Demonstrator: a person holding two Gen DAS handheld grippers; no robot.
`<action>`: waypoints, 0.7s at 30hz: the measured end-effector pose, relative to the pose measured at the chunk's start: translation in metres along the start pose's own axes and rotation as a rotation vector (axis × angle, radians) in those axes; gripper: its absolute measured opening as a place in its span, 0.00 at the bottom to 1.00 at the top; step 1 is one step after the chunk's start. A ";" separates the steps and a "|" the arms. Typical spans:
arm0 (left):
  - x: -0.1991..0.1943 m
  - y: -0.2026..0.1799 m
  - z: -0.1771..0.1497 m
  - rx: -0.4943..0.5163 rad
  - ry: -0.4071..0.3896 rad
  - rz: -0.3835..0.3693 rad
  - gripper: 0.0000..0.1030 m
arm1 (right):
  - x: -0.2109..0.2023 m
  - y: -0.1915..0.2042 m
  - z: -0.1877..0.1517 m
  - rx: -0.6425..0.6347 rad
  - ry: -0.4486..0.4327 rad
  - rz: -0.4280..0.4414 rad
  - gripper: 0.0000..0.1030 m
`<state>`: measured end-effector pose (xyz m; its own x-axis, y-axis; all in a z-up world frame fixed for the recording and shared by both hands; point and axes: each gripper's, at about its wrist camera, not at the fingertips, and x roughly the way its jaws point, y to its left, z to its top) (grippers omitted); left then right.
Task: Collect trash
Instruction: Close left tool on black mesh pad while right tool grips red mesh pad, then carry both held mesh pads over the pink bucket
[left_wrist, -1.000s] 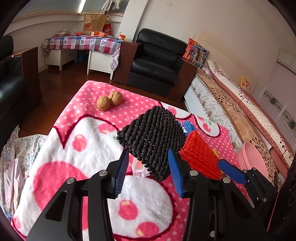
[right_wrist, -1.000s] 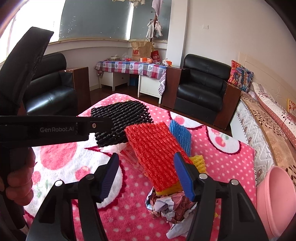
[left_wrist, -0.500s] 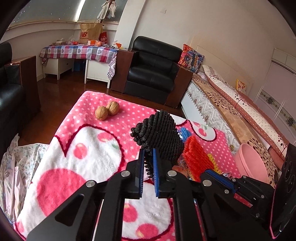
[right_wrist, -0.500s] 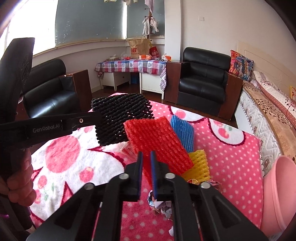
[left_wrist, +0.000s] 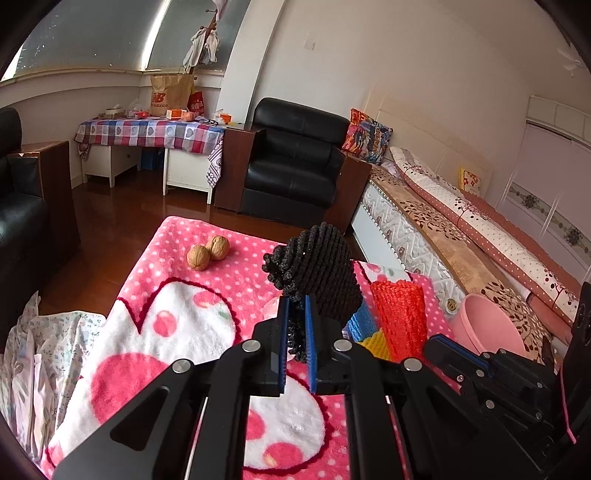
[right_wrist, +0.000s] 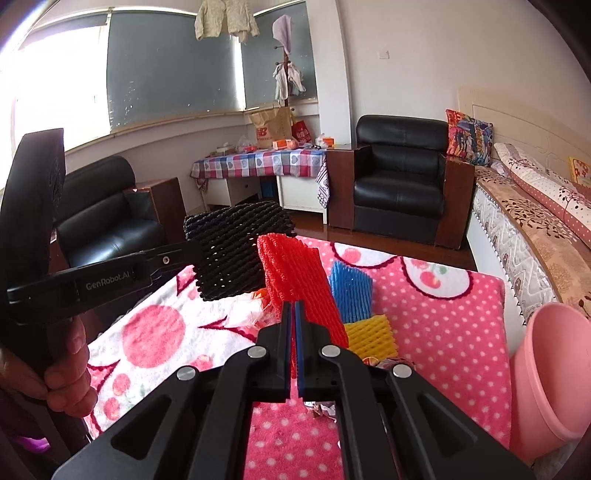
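The foam net sleeves come in black (left_wrist: 325, 273), red (right_wrist: 295, 273), blue (right_wrist: 351, 291) and yellow (right_wrist: 369, 332). They lie on a hot-pink blanket (right_wrist: 443, 332) with white polka dots, large white patches and pink spots edged in dark red. Two walnuts (left_wrist: 208, 253) are tan-brown. The bin (right_wrist: 550, 373) is pale pink. Each black claw (right_wrist: 294, 332) carries blue pads (left_wrist: 310, 339). The far table's cloth (left_wrist: 151, 131) is checked red, blue and white with hearts.
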<state>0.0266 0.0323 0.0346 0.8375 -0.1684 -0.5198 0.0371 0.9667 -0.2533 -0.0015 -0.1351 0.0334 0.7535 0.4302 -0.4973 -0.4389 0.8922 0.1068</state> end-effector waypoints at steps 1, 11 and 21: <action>-0.001 -0.001 0.000 0.001 -0.003 -0.003 0.07 | -0.004 -0.001 0.000 0.006 -0.007 -0.005 0.01; -0.005 -0.034 0.001 0.064 -0.015 -0.056 0.07 | -0.038 -0.034 -0.001 0.084 -0.066 -0.086 0.01; 0.008 -0.086 0.001 0.138 -0.011 -0.137 0.07 | -0.074 -0.089 -0.009 0.178 -0.118 -0.208 0.01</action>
<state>0.0302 -0.0523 0.0530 0.8253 -0.2987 -0.4792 0.2249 0.9523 -0.2062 -0.0228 -0.2480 0.0532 0.8748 0.2388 -0.4216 -0.1837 0.9686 0.1675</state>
